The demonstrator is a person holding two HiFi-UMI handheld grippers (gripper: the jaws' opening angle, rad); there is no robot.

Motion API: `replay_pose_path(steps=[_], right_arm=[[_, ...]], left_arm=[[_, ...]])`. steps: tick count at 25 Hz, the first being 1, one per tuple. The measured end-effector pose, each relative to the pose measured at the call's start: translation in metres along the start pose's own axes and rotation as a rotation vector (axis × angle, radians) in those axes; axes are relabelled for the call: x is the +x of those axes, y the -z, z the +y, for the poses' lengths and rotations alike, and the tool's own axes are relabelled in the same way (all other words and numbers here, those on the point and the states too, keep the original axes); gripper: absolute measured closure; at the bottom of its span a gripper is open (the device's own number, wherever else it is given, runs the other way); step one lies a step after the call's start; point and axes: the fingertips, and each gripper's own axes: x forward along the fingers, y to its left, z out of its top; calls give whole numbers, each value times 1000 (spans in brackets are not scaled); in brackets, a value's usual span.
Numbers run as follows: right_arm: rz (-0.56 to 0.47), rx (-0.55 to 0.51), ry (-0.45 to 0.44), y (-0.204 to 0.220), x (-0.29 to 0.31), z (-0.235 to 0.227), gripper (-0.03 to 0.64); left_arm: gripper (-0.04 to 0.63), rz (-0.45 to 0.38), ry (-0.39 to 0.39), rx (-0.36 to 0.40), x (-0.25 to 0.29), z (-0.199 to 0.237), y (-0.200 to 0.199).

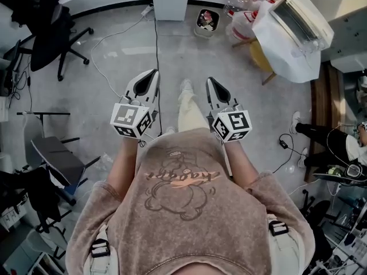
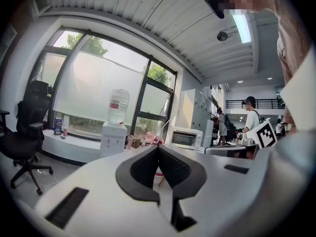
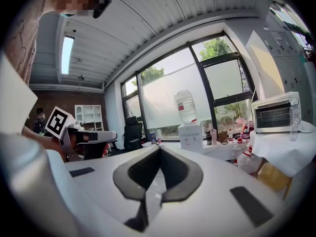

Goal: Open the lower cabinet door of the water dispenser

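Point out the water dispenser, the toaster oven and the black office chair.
water dispenser (image 2: 113,141): left gripper view, on its white body.
toaster oven (image 3: 271,115): right gripper view, on its glass door.
black office chair (image 2: 32,107): left gripper view, on its backrest.

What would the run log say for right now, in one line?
left tool: shut, empty | right tool: shut, empty | white water dispenser with clear bottle: across the floor, untouched

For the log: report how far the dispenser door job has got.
Nothing done: the dispenser stands across the floor, front apparently shut. In hand: nothing; left gripper and right gripper are shut, empty, pointing its way. Left: walk up, grasp the lower door, open it.
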Motion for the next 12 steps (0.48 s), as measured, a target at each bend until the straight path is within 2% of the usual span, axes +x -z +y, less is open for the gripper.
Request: replay_pose_path(steps=[4, 12], right_arm=[[1, -5, -10, -3, 23, -9, 611], [0, 26, -21, -12, 92, -55, 611]], left_arm=[[578, -2, 0, 4, 19, 14, -3], [578, 28, -15, 15, 85, 53, -9]])
